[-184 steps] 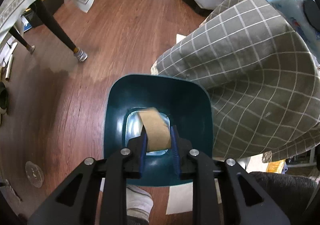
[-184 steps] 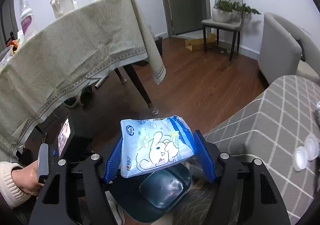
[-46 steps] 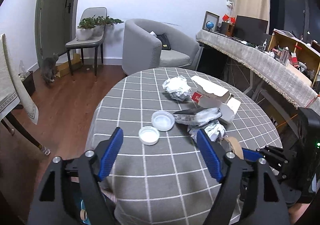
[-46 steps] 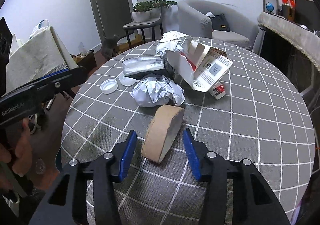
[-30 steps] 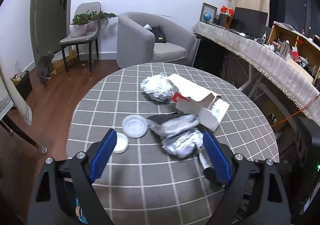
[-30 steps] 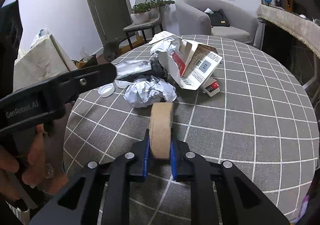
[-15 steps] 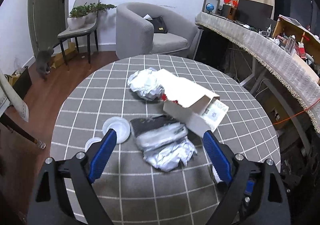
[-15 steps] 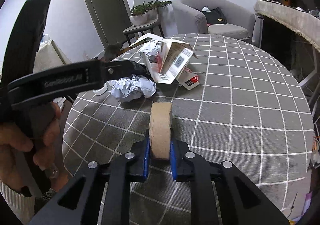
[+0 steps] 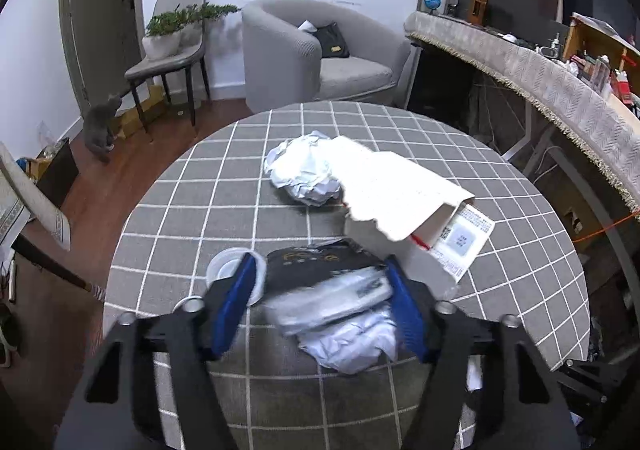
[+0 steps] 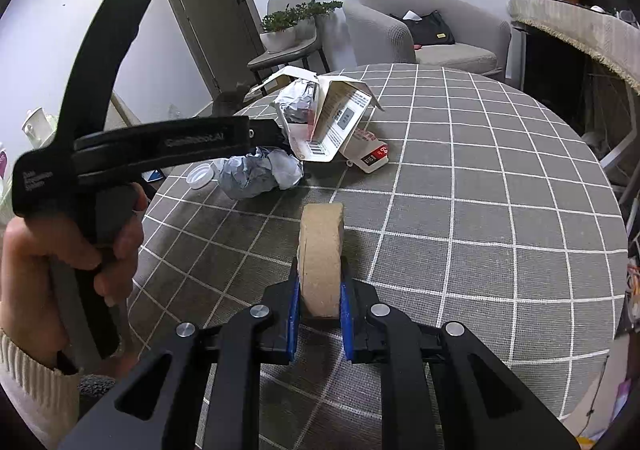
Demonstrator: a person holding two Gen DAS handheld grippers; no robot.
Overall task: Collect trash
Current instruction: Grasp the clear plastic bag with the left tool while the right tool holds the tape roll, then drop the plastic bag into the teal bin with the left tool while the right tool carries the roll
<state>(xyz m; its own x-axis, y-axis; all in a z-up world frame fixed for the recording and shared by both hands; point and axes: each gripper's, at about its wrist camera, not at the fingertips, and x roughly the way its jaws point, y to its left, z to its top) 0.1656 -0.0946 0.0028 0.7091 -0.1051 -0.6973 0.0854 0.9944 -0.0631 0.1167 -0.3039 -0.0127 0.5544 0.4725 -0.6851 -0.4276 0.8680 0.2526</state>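
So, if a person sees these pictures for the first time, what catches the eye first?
First, the brown cardboard roll pinched upright in the right gripper, above the checked tablecloth. Next, the left gripper with its blue fingers on both sides of a black and silver wrapper, beside the torn white box and crumpled paper.

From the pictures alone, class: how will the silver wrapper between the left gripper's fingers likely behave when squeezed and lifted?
The wrapper looks thin and crinkled, so it will probably crumple, weigh little and flop. Its glossy foil may slip. The left gripper straddles it, jaws apart.
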